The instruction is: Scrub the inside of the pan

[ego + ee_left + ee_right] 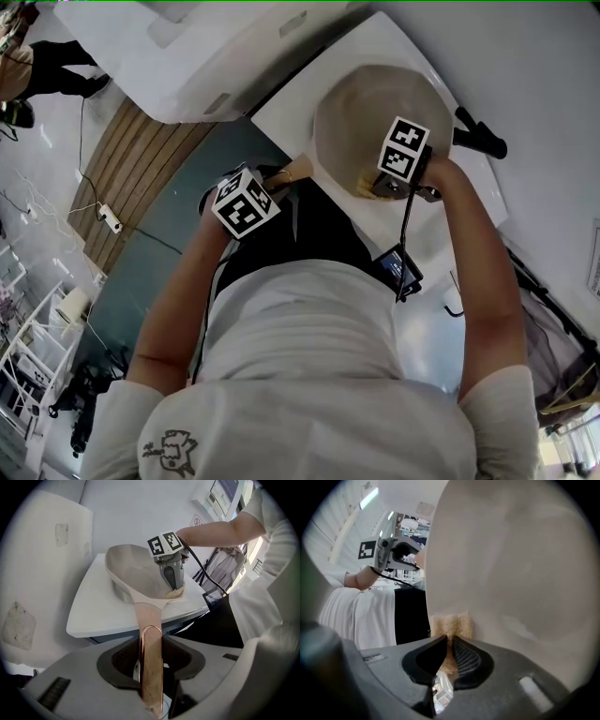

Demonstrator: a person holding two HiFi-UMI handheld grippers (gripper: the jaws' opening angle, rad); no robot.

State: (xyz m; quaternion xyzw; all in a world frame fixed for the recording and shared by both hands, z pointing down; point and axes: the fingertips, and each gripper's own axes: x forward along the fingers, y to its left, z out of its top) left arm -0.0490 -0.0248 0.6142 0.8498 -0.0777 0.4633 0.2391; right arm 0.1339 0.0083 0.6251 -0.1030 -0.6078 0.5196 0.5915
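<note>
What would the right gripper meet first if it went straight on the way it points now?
The inner surface of the pan. The sponge held in the right gripper seems to touch it, so almost no free way remains ahead.

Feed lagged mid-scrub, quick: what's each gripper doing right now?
Left gripper: closed on the pan handle.
Right gripper: closed on the scrub pad, pressed against the pan.
</note>
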